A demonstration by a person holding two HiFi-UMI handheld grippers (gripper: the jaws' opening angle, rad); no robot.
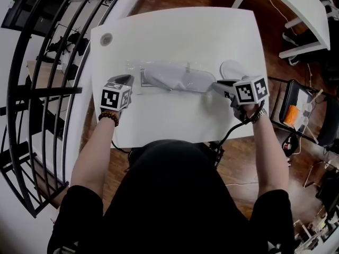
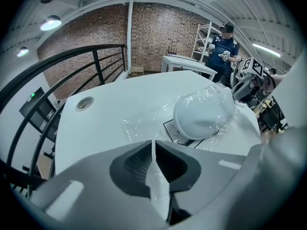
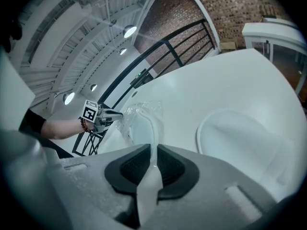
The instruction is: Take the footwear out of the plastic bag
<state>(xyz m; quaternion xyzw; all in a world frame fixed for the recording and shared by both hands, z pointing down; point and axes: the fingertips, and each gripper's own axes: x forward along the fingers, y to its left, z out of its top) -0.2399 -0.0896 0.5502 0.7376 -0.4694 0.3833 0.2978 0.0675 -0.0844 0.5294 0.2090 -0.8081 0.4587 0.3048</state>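
Two tongs pull at the two ends of a bag with a slipper inside.
Both bare arms reach out from the body and bend down to the flat white table (image 1: 175, 30), one at each side. The left gripper (image 1: 128, 78) is clamped tight on a crinkly, shiny corner of the clear plastic bag (image 1: 139, 67). The right gripper (image 1: 214, 85) is closed on a thin white edge at the bag's other end, which looks like the back of the soft white slipper (image 1: 175, 77) in the bag. That slipper lies long-ways across the middle of the table, from left to right, and its round closed end points to the left gripper. A second flat white slipper (image 1: 233, 69) lies bare just past the right gripper.
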